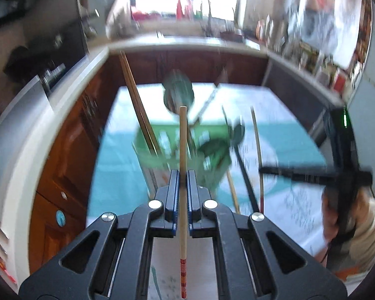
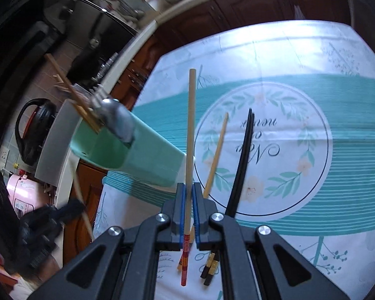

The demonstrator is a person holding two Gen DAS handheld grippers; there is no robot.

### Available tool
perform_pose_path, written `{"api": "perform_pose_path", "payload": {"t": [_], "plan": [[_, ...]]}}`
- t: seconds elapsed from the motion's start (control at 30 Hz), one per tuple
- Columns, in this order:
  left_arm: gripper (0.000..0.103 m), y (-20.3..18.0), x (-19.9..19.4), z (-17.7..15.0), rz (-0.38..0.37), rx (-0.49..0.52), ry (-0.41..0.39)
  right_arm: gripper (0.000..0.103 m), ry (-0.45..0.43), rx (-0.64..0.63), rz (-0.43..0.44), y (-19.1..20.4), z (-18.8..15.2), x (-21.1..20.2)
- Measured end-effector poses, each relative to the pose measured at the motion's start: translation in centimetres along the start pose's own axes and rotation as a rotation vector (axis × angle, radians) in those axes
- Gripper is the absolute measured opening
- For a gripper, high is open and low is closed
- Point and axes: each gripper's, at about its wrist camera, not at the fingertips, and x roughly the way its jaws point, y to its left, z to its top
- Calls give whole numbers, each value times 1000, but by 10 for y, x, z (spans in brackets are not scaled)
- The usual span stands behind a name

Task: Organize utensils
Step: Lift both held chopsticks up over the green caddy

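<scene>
I have each claw pinching one pale wooden chopstick with a red-striped end: left gripper on its stick, right gripper likewise, lengthwise for dropping into the mint-green plastic utensil holder at left. Black chopsticks lie near.

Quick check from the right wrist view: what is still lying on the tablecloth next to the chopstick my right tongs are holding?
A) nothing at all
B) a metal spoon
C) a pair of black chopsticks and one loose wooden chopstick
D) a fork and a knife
C: the right tongs are shut on a wooden chopstick, while a black pair and one loose wooden chopstick lie on the tablecloth.
</scene>
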Motion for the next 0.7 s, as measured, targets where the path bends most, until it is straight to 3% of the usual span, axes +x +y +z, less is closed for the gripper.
{"api": "perform_pose_path", "payload": {"t": [0.2, 0.3, 0.43, 0.7], "plan": [[3, 18, -41, 54, 13, -63, -193, 5, -94, -79, 12, 20, -5, -13], [3, 27, -61, 78, 36, -103, -327, 5, -127, -121, 19, 30, -7, -19], [3, 32, -74, 98, 110, -139, -508, 5, -166, -164, 49, 40, -12, -29], [3, 47, -53, 105, 95, -202, -609, 5, -221, -204, 91, 47, -20, -41]]}}
